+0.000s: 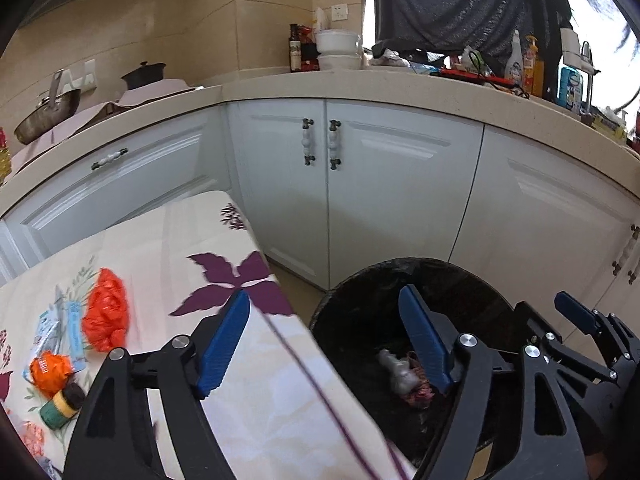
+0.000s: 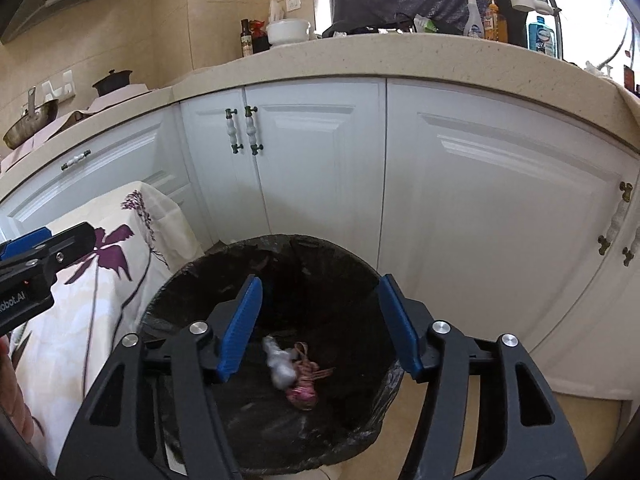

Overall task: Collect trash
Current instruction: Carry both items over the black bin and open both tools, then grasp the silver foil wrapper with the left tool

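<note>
Both tools gape empty; trash [image 2: 294, 376] lies in the bin [image 2: 168, 280] below the right tool [image 2: 320, 324].

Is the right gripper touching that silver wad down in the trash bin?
Apart. In the right wrist view the right gripper stands open above the bin, nothing between its pads, while the silver wad lies near the bottom.

White lettering reading "obot.AI", its start cut off by the frame edge, shows on the black body of the left gripper [image 2: 24, 258] in the right wrist view; labels on the countertop bottles [image 2: 486, 20] and the table wrappers [image 1: 74, 330] stay too blurred to read.
</note>
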Motion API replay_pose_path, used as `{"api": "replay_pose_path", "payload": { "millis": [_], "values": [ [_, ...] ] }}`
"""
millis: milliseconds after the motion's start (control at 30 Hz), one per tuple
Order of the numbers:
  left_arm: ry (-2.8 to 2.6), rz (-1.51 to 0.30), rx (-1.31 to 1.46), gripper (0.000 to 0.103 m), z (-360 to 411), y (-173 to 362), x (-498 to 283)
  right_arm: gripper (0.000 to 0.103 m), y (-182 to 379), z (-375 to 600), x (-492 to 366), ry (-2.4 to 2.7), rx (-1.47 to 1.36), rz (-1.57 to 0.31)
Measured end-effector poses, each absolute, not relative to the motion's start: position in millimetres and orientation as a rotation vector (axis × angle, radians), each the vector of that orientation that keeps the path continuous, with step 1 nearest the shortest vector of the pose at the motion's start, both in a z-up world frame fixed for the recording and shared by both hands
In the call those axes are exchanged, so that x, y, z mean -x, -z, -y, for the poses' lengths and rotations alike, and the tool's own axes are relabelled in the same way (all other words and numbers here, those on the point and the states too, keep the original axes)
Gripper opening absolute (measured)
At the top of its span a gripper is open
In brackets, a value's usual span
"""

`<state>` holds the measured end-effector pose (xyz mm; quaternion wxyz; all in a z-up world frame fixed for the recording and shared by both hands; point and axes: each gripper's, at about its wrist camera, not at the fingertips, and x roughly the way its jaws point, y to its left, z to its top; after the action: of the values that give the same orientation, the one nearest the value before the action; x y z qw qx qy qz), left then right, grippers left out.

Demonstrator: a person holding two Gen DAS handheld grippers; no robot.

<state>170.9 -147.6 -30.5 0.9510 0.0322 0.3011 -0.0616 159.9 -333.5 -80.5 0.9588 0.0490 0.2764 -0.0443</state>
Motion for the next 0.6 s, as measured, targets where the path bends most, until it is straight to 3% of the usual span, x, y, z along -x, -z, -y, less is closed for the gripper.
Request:
{"api": "replay_pose_path", "payload": {
  "millis": [600],
  "values": [
    [-0.11,-0.582,0.0,0.076,13,19,-73,0.06,59,226,-110,-0.139,-0.054,-0.536]
  ]
}}
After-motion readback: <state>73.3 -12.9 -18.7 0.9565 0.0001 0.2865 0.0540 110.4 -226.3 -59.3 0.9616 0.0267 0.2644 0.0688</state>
